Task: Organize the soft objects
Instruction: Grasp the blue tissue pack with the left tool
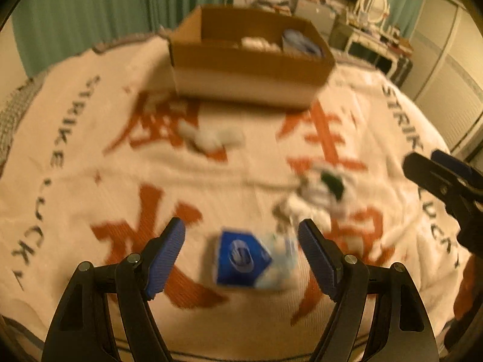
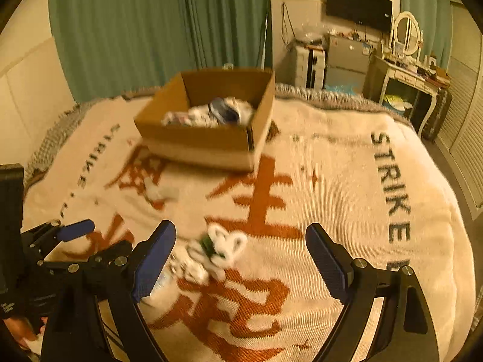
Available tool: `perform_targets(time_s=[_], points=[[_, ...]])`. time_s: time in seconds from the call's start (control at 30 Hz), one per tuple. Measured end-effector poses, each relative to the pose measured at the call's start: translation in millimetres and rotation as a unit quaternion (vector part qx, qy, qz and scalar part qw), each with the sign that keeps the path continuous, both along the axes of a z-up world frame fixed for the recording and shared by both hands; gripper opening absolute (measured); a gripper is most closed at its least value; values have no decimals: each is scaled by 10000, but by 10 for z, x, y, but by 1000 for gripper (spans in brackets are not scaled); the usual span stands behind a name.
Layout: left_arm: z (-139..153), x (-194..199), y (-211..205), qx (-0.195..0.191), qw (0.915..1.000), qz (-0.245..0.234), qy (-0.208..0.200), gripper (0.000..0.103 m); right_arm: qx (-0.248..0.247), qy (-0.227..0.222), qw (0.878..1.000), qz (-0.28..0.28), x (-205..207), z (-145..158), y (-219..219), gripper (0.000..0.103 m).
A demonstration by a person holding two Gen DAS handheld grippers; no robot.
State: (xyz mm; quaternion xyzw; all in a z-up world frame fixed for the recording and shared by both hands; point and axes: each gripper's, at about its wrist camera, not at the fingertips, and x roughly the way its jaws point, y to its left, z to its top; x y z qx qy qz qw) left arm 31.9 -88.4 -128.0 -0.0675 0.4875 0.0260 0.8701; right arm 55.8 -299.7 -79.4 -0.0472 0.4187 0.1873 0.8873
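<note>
A blue-and-white soft pack [image 1: 244, 259] lies on the bed blanket between the fingers of my open left gripper [image 1: 241, 256]. A white plush toy with a green patch [image 1: 320, 190] lies just beyond it to the right; in the right wrist view this toy [image 2: 220, 250] sits between the fingers of my open right gripper [image 2: 241, 259]. A small white soft item [image 1: 211, 135] lies further off, seen in the right wrist view [image 2: 163, 193] too. The cardboard box [image 1: 250, 69] [image 2: 208, 144] at the far side holds several soft items. The right gripper's fingers [image 1: 437, 181] show at the right edge.
The cream blanket [image 2: 332, 211] with red characters and "STRIKE LUCKY" lettering covers the bed. Green curtains [image 2: 157, 30] hang behind. A dresser with a mirror [image 2: 407, 60], cabinets and a wall TV stand at the far right. The left gripper [image 2: 75, 241] shows at the left of the right wrist view.
</note>
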Motion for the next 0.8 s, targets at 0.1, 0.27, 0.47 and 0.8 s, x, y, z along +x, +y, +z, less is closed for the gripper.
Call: perform_targets(time_s=[0.1,0.27,0.47,0.8], points=[[-139,-39,-134,-1,9996,-249,157,78,-25,135,9999,-77,-8,-153,-48,88],[-293,-40,-254,110,9986,-437,263,78,-25,233,9996,-177,5,-257,-93,88],[-429,-41,-265,411,9971,-590,239,75,12,289,9994,-171,50,-285,-66,88],[-550,11,222,-224,9983,-344,418,52,-108,452,9989,30,125,-427,171,88]])
